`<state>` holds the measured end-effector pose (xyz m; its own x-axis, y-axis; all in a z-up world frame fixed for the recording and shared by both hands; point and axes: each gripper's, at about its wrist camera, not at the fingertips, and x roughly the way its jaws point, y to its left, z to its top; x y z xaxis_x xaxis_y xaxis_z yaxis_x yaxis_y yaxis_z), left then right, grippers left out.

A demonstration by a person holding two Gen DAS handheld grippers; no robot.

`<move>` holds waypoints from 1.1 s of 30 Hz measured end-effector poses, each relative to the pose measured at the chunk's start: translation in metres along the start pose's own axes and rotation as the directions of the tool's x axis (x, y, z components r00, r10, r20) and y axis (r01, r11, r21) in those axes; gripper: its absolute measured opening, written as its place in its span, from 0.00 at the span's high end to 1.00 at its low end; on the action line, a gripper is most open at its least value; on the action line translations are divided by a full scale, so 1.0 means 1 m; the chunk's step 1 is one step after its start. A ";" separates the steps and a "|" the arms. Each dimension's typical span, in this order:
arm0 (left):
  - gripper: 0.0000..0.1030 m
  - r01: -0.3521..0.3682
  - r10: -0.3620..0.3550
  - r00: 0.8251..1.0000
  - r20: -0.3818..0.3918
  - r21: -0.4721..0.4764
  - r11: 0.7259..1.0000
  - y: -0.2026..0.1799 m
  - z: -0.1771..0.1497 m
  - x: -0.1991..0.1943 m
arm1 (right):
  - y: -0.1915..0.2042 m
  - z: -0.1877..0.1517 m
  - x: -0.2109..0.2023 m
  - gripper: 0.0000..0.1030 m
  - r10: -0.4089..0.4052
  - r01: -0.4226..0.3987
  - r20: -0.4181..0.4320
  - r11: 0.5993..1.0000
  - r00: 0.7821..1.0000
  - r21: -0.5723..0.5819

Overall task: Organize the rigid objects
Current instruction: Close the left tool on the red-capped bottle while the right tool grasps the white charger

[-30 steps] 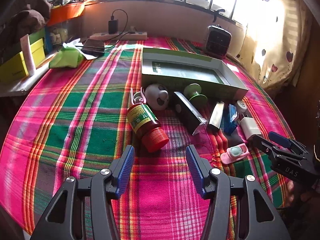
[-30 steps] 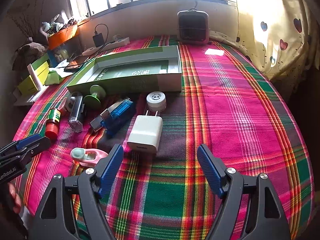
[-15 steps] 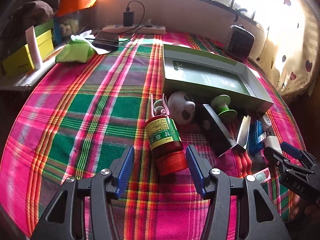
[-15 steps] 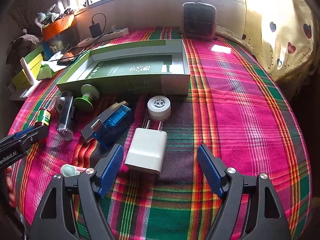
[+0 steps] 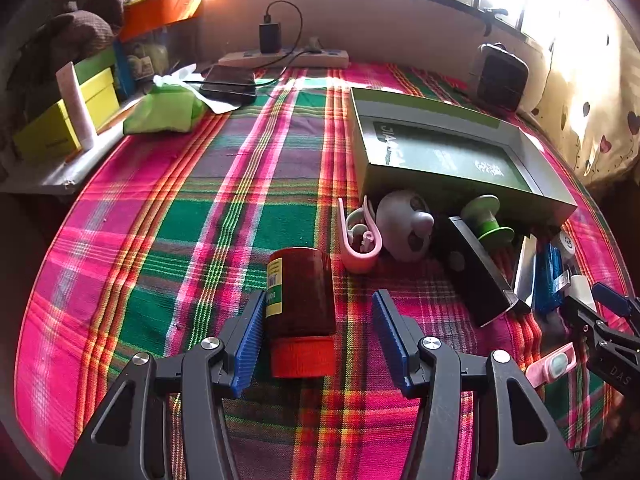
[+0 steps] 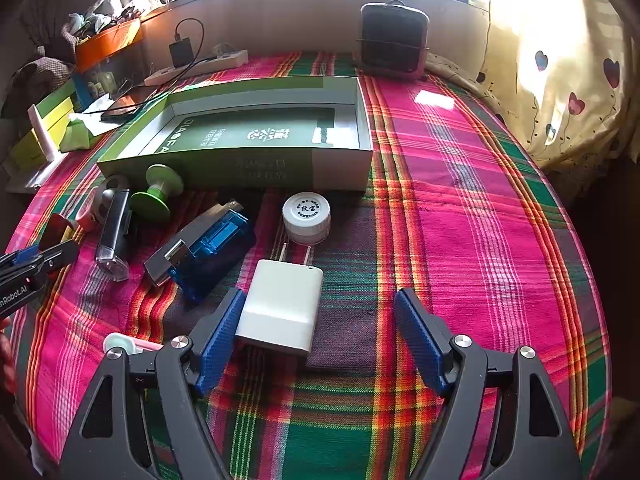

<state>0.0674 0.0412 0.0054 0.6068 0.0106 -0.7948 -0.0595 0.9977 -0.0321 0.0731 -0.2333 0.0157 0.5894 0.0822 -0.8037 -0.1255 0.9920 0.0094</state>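
A brown bottle with a red cap [image 5: 301, 308] lies on the plaid cloth between the open jaws of my left gripper [image 5: 318, 332], close to the left finger. A white plug charger [image 6: 282, 308] lies between the open jaws of my right gripper [image 6: 320, 340], against the left finger. The green box tray [image 6: 256, 136] stands behind them and is empty; it also shows in the left wrist view [image 5: 448, 160]. In front of it lie a white cap [image 6: 307, 216], a blue USB device [image 6: 208, 248], a green spool [image 6: 158, 192] and a black torch [image 6: 114, 232].
A pink clip [image 5: 358, 240] and a grey round toy [image 5: 404, 224] lie by the box's near corner. A pink item [image 5: 554, 364] lies at right. A black fan heater [image 6: 392, 40], a power strip [image 5: 284, 58], a phone [image 5: 228, 84] and yellow boxes [image 5: 68, 120] stand at the back.
Both grippers have moved forward. The bottle now lies between the left jaws and the charger between the right jaws. Both stay open.
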 end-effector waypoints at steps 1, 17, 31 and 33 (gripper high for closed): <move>0.49 0.000 0.000 1.000 0.001 0.000 1.000 0.000 0.001 0.001 | 0.000 0.000 0.000 0.26 0.001 -0.001 0.000 1.000 1.000 0.001; 0.70 -0.003 0.003 1.000 0.015 -0.009 1.000 0.000 0.001 0.000 | -0.002 0.001 -0.002 0.44 0.001 -0.001 0.013 1.000 1.000 0.007; 0.70 0.011 -0.011 1.000 0.023 -0.003 1.000 -0.004 -0.001 -0.001 | -0.002 0.000 -0.005 0.66 0.019 -0.020 0.026 1.000 0.999 0.010; 0.70 0.013 -0.013 1.000 0.024 -0.005 1.000 -0.004 0.000 -0.001 | -0.003 0.000 -0.005 0.66 0.025 -0.025 0.026 1.000 0.999 0.015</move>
<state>0.0666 0.0375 0.0065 0.6260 -0.0006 -0.7798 -0.0556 0.9974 -0.0453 0.0710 -0.2368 0.0195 0.6069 0.1095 -0.7872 -0.1281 0.9910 0.0391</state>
